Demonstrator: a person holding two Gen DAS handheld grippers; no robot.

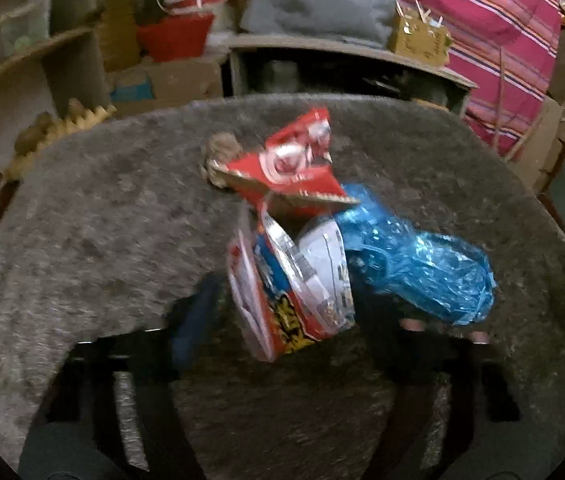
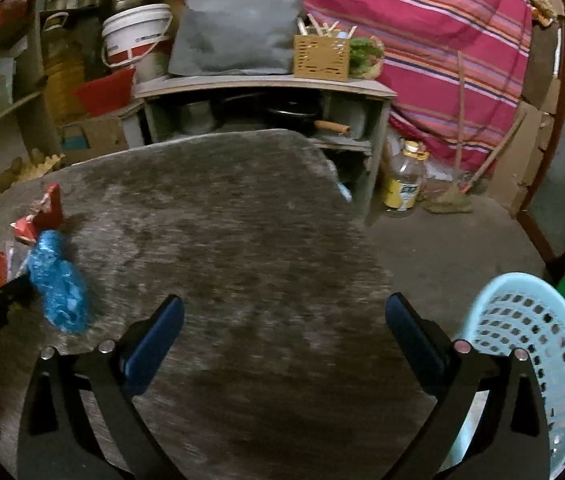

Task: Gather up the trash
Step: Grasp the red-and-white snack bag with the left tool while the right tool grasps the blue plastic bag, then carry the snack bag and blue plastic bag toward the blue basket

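Note:
In the left wrist view a pile of trash lies on the grey table (image 1: pixel 82 220): a red snack packet (image 1: pixel 296 164), a red, white and blue wrapper (image 1: pixel 302 288), a crumpled blue plastic bag (image 1: pixel 418 264) and a brown crumpled wad (image 1: pixel 222 152). My left gripper (image 1: pixel 302 320) is at the wrapper and blue bag; its fingers are mostly hidden by them. In the right wrist view my right gripper (image 2: pixel 282 336) is open and empty over the table (image 2: pixel 242 220). The blue bag (image 2: pixel 58 288) and red packet (image 2: pixel 42 212) show at far left.
A light blue perforated basket (image 2: pixel 522 344) stands off the table's right edge. Behind the table is a low shelf (image 2: pixel 262 84) with pans, a grey bag, a white bucket (image 2: pixel 134 36) and a striped pink cloth (image 2: pixel 422 20). An oil bottle (image 2: pixel 404 180) stands on the floor.

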